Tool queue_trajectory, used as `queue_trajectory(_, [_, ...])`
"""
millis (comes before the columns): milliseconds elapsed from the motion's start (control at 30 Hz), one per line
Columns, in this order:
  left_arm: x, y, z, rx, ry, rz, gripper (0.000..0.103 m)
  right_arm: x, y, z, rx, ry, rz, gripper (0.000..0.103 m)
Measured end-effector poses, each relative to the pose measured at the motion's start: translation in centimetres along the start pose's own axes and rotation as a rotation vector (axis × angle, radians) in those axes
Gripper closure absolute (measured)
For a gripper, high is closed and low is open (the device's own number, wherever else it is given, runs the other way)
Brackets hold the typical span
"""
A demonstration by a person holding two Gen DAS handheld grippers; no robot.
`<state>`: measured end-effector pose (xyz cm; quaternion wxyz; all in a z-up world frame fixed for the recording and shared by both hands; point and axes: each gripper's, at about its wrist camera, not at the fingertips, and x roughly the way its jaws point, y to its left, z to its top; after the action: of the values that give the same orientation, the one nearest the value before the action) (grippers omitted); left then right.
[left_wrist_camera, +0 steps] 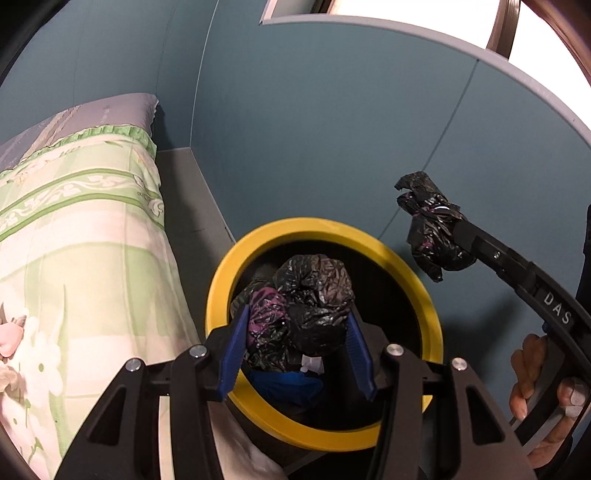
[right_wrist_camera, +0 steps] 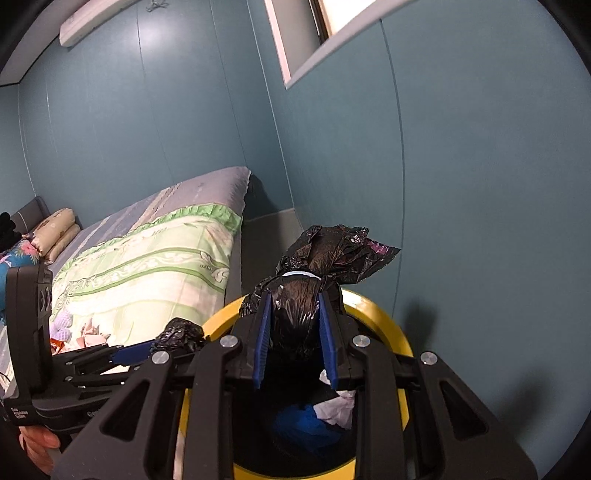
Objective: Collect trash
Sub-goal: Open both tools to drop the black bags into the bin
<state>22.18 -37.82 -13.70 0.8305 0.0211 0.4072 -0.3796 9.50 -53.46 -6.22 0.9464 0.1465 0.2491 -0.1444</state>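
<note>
Now, through my left wrist camera, my left gripper (left_wrist_camera: 295,328) is clamping a crumpled black bag wad (left_wrist_camera: 306,306) over the yellow-rimmed bin (left_wrist_camera: 417,273); it's looking light, soft, slick. Over on the right wrist view, my right gripper (right_wrist_camera: 295,325) is pinching another black bag bundle (right_wrist_camera: 299,295) at its bunched neck, probably the safest hold, above that bin.

Teal walls (right_wrist_camera: 147,129), bed (right_wrist_camera: 155,258), window (right_wrist_camera: 332,14).
</note>
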Motion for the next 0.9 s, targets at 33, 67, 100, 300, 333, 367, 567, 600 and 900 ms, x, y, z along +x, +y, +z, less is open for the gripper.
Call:
queue_trajectory(33, [0.2,-0.1,-0.1,0.002,0.006,-0.001,0.056,0.2,0.0,-0.1,0.003,0.006,0.002,0.08])
queue_trajectory(67, [0.5,-0.3,-0.2,0.006,0.013,-0.004,0.056,0.4,0.0,-0.1,0.005,0.011,0.002,0.079])
queue_trajectory(100, [0.7,-0.4,-0.2,0.008,0.019,-0.011,0.056,0.5,-0.2,-0.2,0.006,0.013,0.004,0.079])
queue_trajectory(300, [2.0,-0.5,-0.4,0.003,0.038,-0.023,0.054,1.0,-0.5,-0.1,0.011,0.016,0.005,0.075])
queue_trajectory(333, [2.0,-0.5,-0.5,0.004,0.038,-0.018,0.052,1.0,-0.6,-0.1,0.017,0.016,0.002,0.07])
queue_trajectory(367, [1.7,-0.7,-0.7,0.002,0.037,-0.013,0.049,1.0,-0.8,-0.1,0.022,0.016,0.0,0.068])
queue_trajectory(567, [1.3,0.3,-0.7,-0.04,0.024,-0.016,0.029,1.0,-1.6,-0.1,0.064,0.007,-0.017,0.057])
queue_trajectory(600, [1.1,0.4,-0.7,-0.04,0.018,-0.011,0.026,0.9,-1.7,-0.1,0.064,0.005,-0.022,0.057])
queue_trajectory(900, [-2.2,2.6,0.2,-0.09,-0.051,0.01,0.02,-0.6,-0.5,0.5,0.043,-0.027,-0.011,0.055])
